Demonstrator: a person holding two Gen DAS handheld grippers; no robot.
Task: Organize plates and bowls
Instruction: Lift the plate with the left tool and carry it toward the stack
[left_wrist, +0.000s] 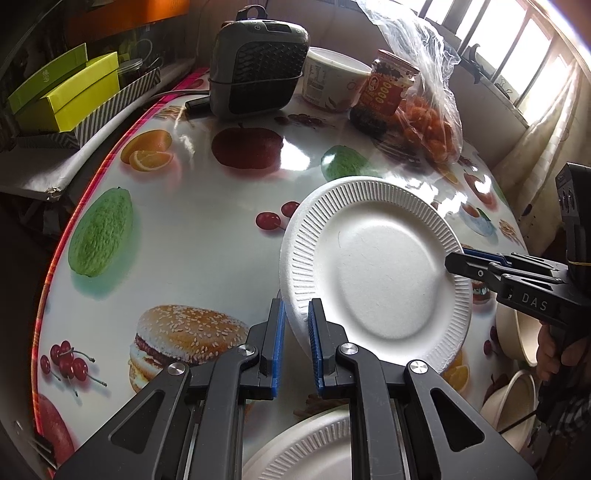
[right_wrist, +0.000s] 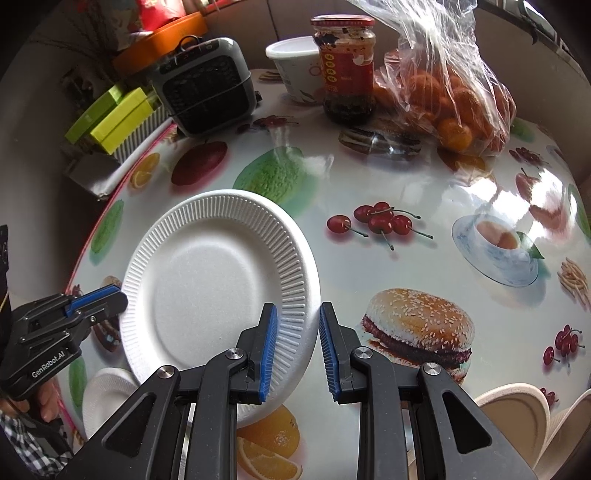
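A white ribbed paper plate (left_wrist: 376, 266) (right_wrist: 207, 280) hangs tilted above the fruit-print table, held from two sides. My left gripper (left_wrist: 295, 302) is shut on the plate's near-left rim; in the right wrist view it (right_wrist: 120, 295) clamps the rim from the left. My right gripper (right_wrist: 297, 306) is shut on the opposite rim, and in the left wrist view it (left_wrist: 452, 263) comes in from the right. A second white plate (left_wrist: 314, 443) (right_wrist: 103, 398) lies on the table below. Beige bowls (left_wrist: 517, 332) (right_wrist: 517, 417) sit at the near right edge.
At the back of the round table (left_wrist: 184, 240) stand a grey heater (left_wrist: 258, 62), a white cup (left_wrist: 328, 81), a red-labelled jar (left_wrist: 384, 92) and a plastic bag of oranges (right_wrist: 454, 103). Green boxes (left_wrist: 66, 96) lie off the left edge.
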